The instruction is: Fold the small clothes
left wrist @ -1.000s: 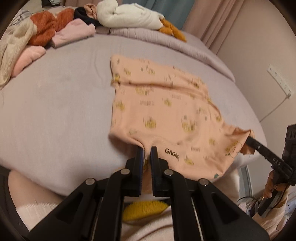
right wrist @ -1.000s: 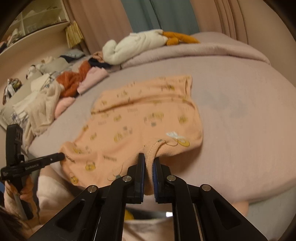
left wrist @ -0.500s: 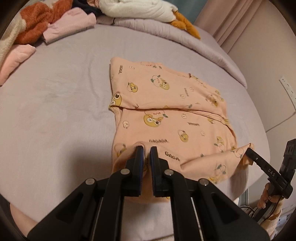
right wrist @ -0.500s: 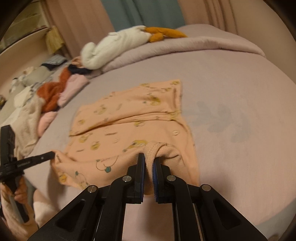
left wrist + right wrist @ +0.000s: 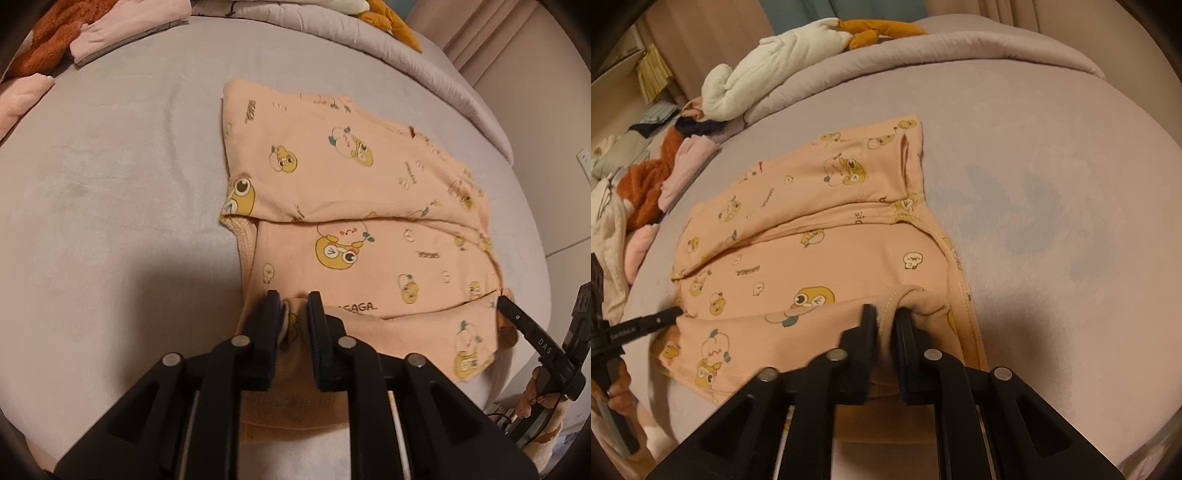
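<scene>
A small peach garment (image 5: 362,206) printed with yellow cartoon figures lies on the lilac bed, its near part folded over the far part. It also shows in the right wrist view (image 5: 812,236). My left gripper (image 5: 293,299) is shut on the garment's near left edge, with cloth bunched between its fingers. My right gripper (image 5: 885,314) is shut on the near right hem. Each gripper's tip shows in the other's view, the right one (image 5: 517,317) and the left one (image 5: 661,319), both at the folded edge.
A pile of other clothes, rust, pink and cream, lies at the bed's far left (image 5: 646,184). A white and orange plush toy (image 5: 798,55) rests on the rolled lilac blanket (image 5: 960,48) at the back. The bed's near edge is just below the grippers.
Both grippers have carried the garment's near edge forward over the bed, folding it onto the far part. The printed side now faces up, and the jaws stand a little wider.
</scene>
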